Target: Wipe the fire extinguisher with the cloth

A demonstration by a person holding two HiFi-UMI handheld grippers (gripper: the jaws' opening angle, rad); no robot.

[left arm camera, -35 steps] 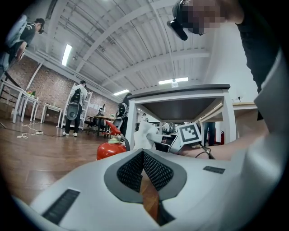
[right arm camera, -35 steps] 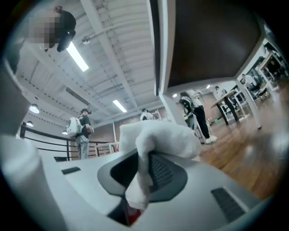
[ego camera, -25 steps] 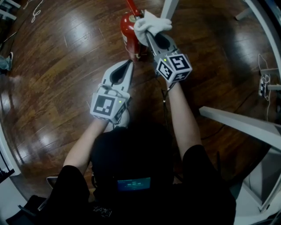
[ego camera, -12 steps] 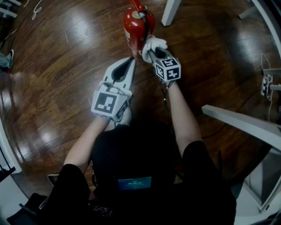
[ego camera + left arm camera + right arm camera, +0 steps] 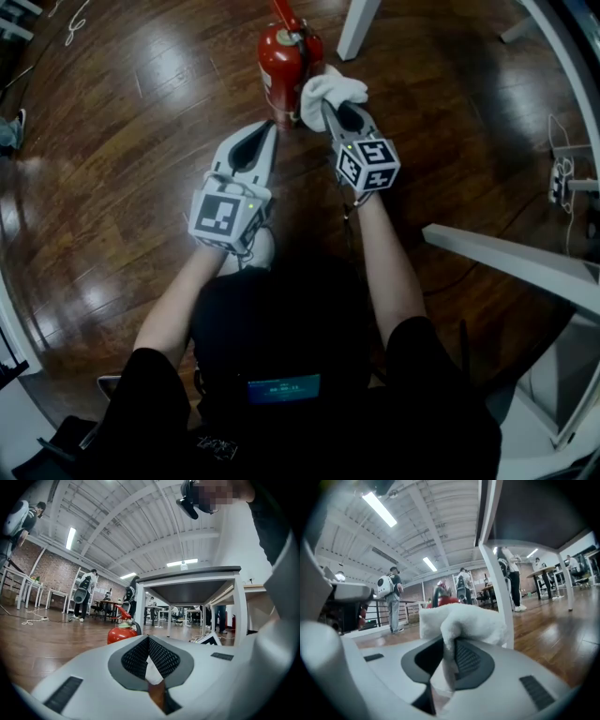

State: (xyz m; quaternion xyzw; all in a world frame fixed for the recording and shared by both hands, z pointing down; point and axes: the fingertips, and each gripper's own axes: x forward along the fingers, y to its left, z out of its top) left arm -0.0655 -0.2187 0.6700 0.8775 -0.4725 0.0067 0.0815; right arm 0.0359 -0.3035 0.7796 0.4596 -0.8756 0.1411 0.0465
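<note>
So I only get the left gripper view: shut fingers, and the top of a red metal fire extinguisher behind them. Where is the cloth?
Observer: The white crumpled cloth is clamped in the right gripper, its fingers shut on a fold.
Operator: Is it on the extinguisher?
Observer: From above, the cloth lies against the right side of the red metal fire extinguisher and appears to touch it.
Operator: And my gripper?
Observer: The left gripper holds nothing. Its tip is close to the extinguisher's lower end, but I cannot tell if it touches.
</note>
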